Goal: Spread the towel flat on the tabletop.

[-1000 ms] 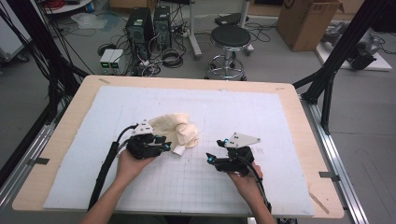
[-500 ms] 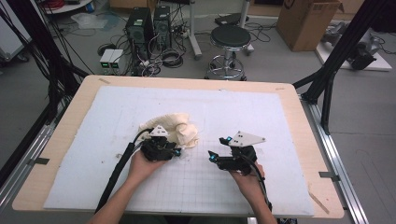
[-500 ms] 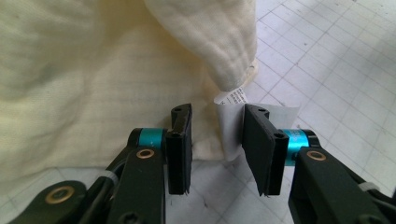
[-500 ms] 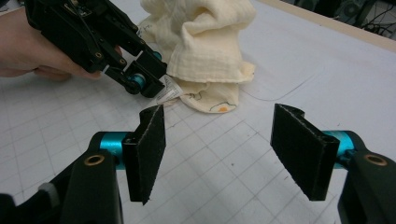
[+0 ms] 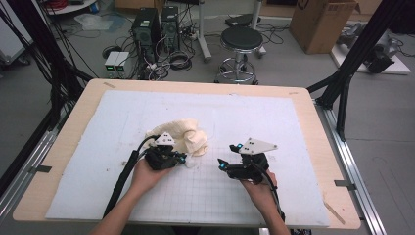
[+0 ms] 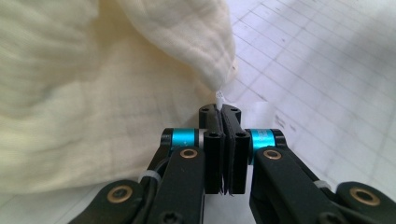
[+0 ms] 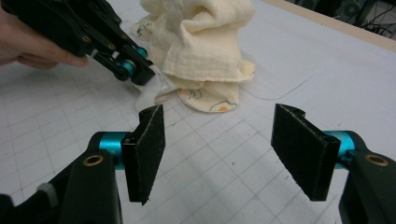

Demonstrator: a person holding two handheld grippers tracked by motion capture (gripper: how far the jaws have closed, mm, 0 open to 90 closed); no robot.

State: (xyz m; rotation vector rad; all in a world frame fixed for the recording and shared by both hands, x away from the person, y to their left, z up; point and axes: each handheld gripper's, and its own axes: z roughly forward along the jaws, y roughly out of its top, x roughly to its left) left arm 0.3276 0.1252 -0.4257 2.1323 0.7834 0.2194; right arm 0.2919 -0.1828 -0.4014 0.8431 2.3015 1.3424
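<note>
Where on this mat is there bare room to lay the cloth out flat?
The mat is bare behind and right of the cloth, and along its front left. It is crowded where the left gripper pinches the cloth's edge, with the right gripper open beside it.

A white gridded mat (image 5: 274,127) is spread over the wooden surface (image 5: 73,127). Beyond the far edge, a black stool (image 5: 241,39), computer towers (image 5: 154,24) and a cardboard box (image 5: 320,22) are seen.
</note>
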